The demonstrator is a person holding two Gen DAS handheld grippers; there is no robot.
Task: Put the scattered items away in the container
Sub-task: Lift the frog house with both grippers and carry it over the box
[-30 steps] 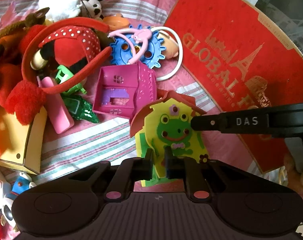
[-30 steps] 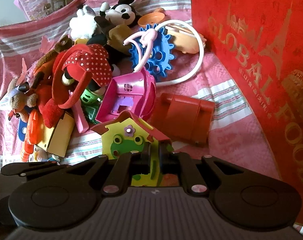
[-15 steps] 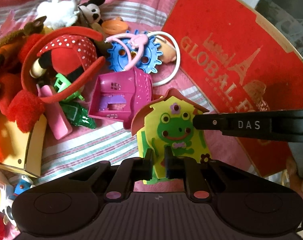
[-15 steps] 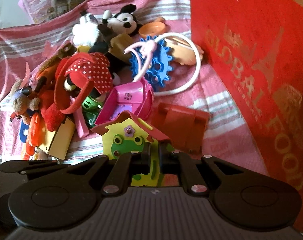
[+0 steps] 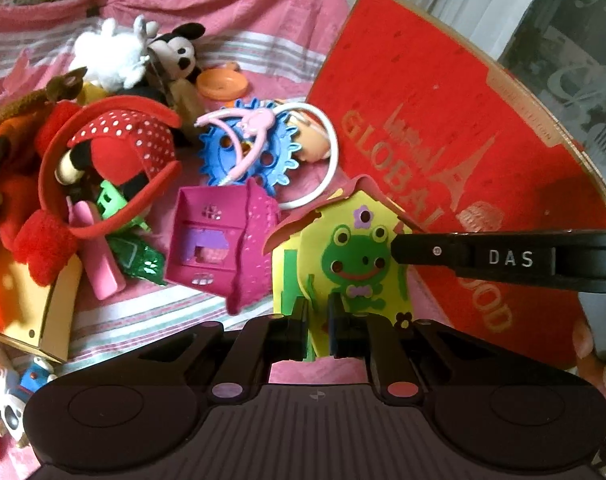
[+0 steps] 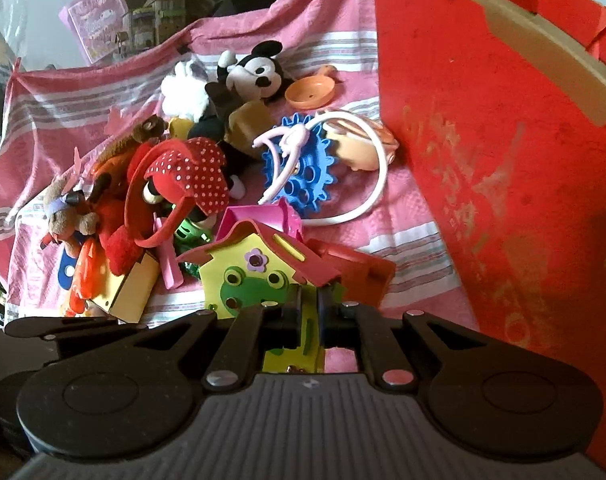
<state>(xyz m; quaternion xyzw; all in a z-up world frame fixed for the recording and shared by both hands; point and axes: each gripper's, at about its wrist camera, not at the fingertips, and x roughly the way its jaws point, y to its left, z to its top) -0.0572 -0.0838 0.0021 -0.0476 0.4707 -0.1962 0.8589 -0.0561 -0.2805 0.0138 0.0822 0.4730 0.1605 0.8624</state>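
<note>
A yellow foam frog house (image 5: 355, 252) with a red roof is held up off the pink striped cloth. My left gripper (image 5: 317, 322) is shut on its lower edge. My right gripper (image 6: 308, 312) is shut on the same frog house (image 6: 247, 276) from the other side; its finger (image 5: 503, 258) crosses the left wrist view at right. The red cardboard box (image 5: 443, 120) marked GLOBAL FOOD stands at right, and fills the right side of the right wrist view (image 6: 503, 160).
A heap of toys lies on the cloth: pink plastic house (image 5: 219, 248), blue gear (image 5: 249, 156), white ring (image 5: 323, 152), red polka-dot plush (image 5: 119, 148), Mickey plush (image 6: 255, 72), orange dish (image 6: 309, 94), red plastic piece (image 6: 359, 272), yellow wooden box (image 5: 35, 312).
Both grippers have risen with the frog house and drawn back a little; the toy heap looks farther away and the box's top rim has come into the right wrist view.
</note>
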